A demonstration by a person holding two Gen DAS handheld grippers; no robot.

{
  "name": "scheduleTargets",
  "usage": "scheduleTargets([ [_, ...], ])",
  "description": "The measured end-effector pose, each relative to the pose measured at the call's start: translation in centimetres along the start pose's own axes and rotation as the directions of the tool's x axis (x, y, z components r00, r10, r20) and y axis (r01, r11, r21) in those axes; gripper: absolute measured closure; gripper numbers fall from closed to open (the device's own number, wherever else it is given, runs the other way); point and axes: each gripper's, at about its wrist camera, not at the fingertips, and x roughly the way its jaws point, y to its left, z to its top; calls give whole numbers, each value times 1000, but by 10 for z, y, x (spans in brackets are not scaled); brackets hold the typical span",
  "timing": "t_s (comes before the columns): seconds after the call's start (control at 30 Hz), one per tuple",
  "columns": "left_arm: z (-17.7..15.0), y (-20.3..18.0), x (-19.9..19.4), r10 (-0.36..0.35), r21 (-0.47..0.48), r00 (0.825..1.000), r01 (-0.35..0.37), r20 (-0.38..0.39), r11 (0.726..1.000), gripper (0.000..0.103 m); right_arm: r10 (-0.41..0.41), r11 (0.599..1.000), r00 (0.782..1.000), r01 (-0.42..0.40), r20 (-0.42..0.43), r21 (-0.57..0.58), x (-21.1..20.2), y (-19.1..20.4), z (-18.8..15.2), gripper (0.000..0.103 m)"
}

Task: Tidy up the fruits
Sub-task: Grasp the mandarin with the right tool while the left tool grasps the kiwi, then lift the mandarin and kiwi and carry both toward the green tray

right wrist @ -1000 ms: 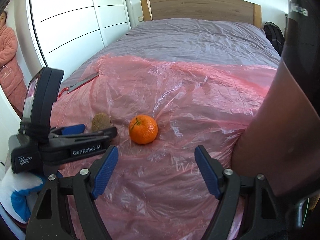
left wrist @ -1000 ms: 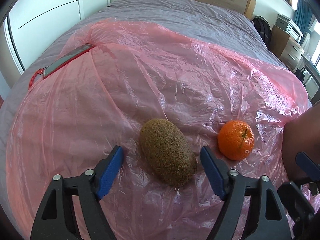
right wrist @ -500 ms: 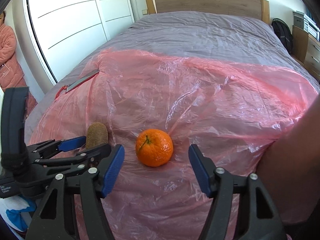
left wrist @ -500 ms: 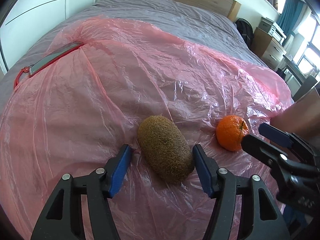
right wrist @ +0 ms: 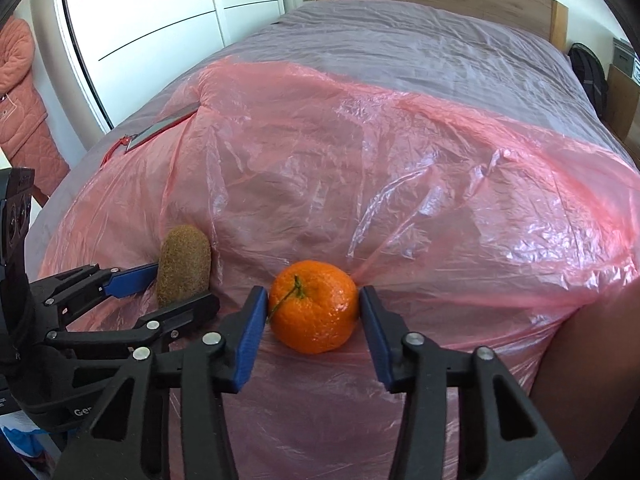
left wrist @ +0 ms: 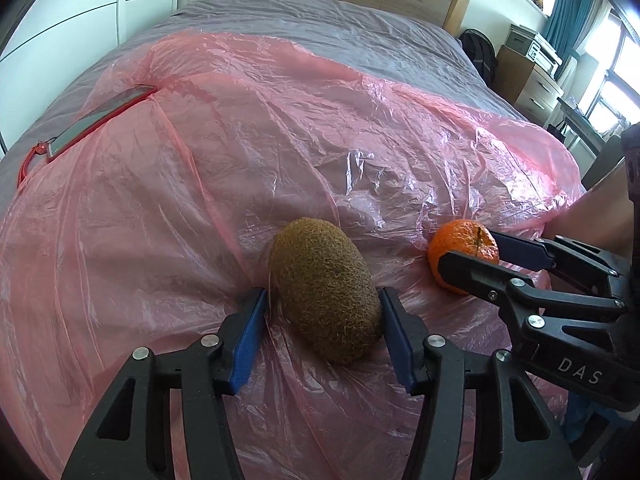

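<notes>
2 tools closing on 2 fruits lying on the pink plastic sheet over the bed.
Left tool brackets the kiwi, right tool the mandarin, pads about touching; both look light, soft-skinned: hold mid-body, gently.

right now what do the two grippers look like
Both are black plastic clamp-style frames with cut-out slots and silver rivets, each ending in two fingers faced with blue pads. The left gripper has "Gen" printed in white on its body, seen from the right wrist view. The right gripper carries white letters "DAS" on its side. No cables or sleeves show.
</notes>
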Motion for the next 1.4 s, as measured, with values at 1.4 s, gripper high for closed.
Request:
scheduleTargets([
  [1.4, 18, -19, -37, -35, -30, 999, 36, 39, 999, 64, 6, 998, 996, -12, 88, 67, -71, -22, -21, 24],
])
